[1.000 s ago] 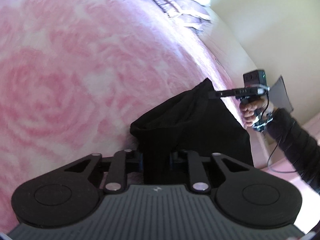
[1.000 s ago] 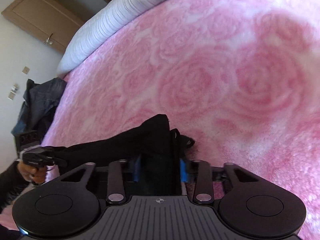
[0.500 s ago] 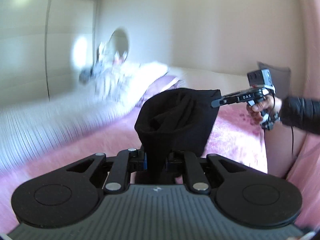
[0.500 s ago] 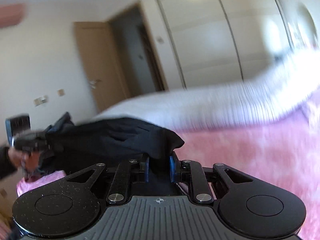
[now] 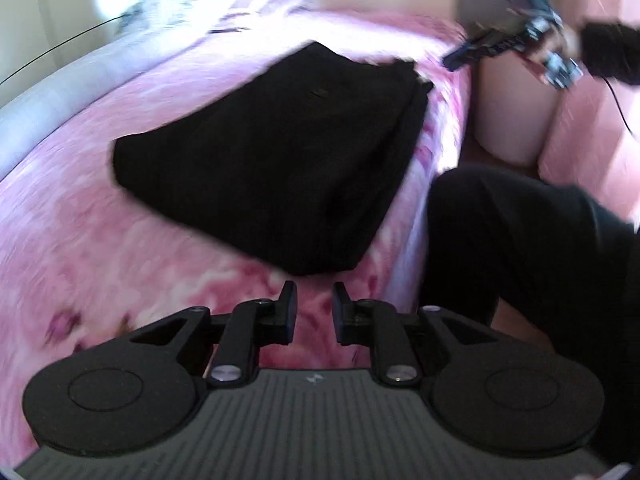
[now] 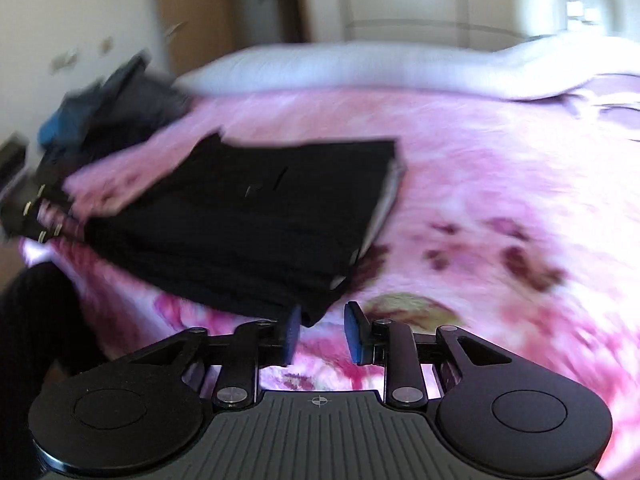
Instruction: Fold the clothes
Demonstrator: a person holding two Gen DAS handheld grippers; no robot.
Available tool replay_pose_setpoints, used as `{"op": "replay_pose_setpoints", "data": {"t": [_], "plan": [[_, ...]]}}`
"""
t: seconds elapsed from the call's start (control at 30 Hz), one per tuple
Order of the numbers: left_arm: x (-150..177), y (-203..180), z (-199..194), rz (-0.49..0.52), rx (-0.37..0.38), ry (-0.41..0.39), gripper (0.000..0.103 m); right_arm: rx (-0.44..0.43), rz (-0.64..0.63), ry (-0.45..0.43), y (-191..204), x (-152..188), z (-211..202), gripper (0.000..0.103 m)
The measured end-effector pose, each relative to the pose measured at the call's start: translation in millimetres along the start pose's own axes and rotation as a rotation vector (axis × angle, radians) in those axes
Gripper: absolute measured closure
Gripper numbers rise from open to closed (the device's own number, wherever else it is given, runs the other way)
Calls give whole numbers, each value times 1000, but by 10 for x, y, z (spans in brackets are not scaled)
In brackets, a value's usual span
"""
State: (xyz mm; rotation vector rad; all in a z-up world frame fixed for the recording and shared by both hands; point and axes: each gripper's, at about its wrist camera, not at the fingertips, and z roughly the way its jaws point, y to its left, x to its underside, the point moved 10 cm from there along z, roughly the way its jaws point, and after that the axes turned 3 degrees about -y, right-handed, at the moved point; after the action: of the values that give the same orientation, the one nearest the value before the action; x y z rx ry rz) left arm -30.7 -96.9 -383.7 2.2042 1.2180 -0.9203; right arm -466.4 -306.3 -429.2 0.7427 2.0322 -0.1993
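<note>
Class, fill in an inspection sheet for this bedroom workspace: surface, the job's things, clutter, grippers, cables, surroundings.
Surface: pink rose-patterned blanket covering the bed.
Job's things: black garment lies folded flat on the blanket near the bed's edge.
Clutter: heap of dark and blue clothes at the bed's far corner.
Grippers: left gripper and right gripper both have jaws that have just been opening, nothing between them; the garment's near corner sits just beyond the right one.
Cables: thin black cable hanging from the right hand's device.
Surroundings: white pillow, wooden door, wardrobe, pale wall.
</note>
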Motion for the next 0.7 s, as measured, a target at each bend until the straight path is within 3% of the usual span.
{"op": "replay_pose_setpoints", "data": {"t": [0.1,0.23,0.37,0.47,0.5,0.57,0.7], "plan": [[-171,120,-230,-70,-51,-74,87,59,69,-102,42,-175,-213,67],[-487,152,-208,-61,-85,-120,84,35,104,-137,210,-449,57,60],[-632,72,225,-75,-83,-100,84,16,151,-118,173,-606,457,60],[-505,81,568,-101,-60,-24,83,30,204,7,-10,-488,803,60],[-460,83,600,-109,-57,-11,83,33,195,66,-24,-373,851,60],[-394,97,635,-131,-54,12,83,30,140,97,-35,-265,806,60],[-548,125,493,-126,-85,-14,83,30,206,3,-109,-323,396,60]]}}
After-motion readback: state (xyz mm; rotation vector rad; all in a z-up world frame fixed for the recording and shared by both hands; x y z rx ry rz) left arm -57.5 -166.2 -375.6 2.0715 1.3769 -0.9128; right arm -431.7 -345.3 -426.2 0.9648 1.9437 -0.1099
